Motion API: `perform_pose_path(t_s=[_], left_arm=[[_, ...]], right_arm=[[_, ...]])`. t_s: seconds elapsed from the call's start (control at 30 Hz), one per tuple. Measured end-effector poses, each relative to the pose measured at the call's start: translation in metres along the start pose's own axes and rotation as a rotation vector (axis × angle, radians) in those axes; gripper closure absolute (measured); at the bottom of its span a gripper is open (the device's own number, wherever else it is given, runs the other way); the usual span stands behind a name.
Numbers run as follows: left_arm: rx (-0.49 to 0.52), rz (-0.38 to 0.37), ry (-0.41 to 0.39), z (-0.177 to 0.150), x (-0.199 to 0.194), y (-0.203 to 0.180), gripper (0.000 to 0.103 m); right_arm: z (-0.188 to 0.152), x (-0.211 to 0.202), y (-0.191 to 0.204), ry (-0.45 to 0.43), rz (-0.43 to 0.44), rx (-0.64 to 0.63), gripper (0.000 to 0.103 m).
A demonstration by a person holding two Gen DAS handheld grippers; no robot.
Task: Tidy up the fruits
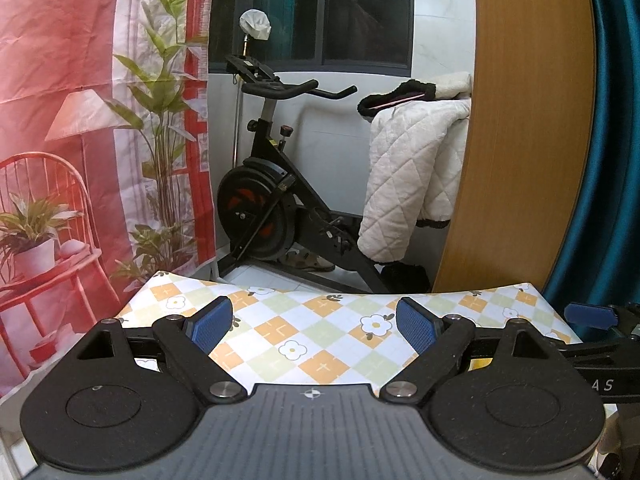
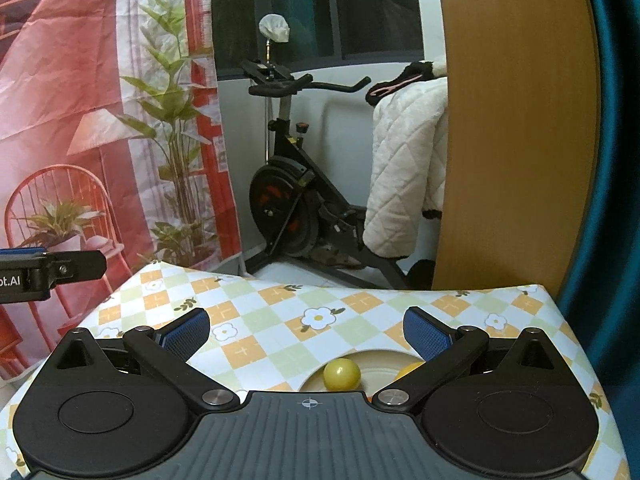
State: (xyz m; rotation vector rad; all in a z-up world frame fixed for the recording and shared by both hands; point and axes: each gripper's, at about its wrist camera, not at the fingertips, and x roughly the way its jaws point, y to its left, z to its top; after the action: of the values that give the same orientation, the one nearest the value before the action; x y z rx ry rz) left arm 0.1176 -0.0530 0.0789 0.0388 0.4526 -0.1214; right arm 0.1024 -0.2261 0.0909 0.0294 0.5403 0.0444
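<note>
Hovering over the checked cloth of the bench [image 1: 320, 320], the left gripper [image 1: 314, 320] has its blue fingers [image 1: 212, 322] spread wide with nothing between them. The right gripper [image 2: 308, 334] is likewise wide apart and empty. Just below and between the right fingers [image 2: 426, 338] sits a cream plate [image 2: 380, 360] holding a yellow round fruit [image 2: 342, 374]; an orange fruit [image 2: 408, 370] peeks from behind the right-hand finger.

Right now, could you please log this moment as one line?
left claw: open, empty | right claw: open, empty | round yellow fruit: in cream plate
</note>
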Motion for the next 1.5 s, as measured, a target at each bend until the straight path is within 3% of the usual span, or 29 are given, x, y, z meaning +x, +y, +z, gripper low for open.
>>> perform_pose_path(t_s=[1.5], left_arm=[[0.001,0.001,0.027,-0.0064,0.0004,-0.0001,0.012]], right_arm=[[-0.0057,-0.0007,-0.0057,0.014,0.003,0.026,0.0]])
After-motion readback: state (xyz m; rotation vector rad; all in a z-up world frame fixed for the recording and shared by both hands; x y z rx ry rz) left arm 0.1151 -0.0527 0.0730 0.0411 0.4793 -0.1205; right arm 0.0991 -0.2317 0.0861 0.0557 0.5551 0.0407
